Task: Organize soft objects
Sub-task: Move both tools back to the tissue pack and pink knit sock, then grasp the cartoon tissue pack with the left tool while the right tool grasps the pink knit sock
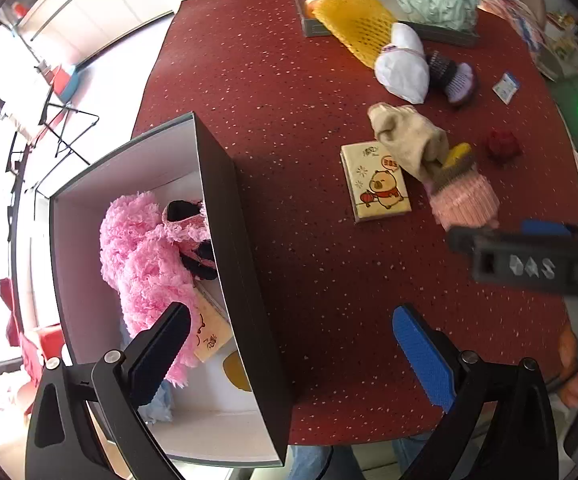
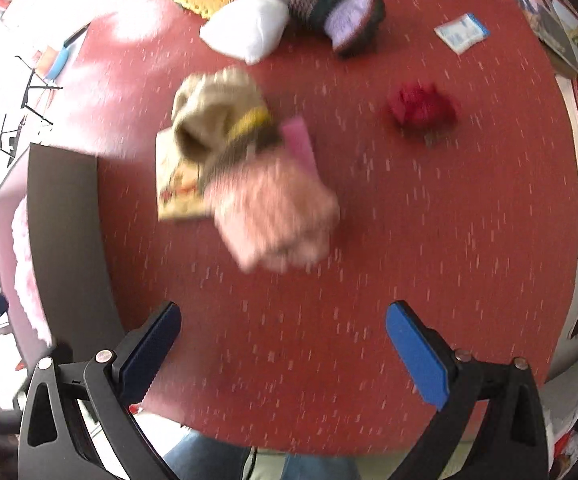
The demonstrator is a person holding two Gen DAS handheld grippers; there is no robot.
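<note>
Nearest, the left gripper [image 1: 289, 356] and right gripper [image 2: 283, 350] hover with fingers spread, holding nothing, above a speckled red table [image 1: 329, 280]. Beyond lies a pink knitted sock [image 2: 277, 216]; leftward, a dark open box [image 1: 225, 240] holds fluffy pink cloth [image 1: 145, 264].

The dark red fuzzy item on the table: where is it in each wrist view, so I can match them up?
Left wrist: dark red fuzzy item sits at right of centre, beyond the pink sock.
Right wrist: it is upper right of centre, blurred.
Shared landmark: the white bundle, farther back and to its left in both.
</note>
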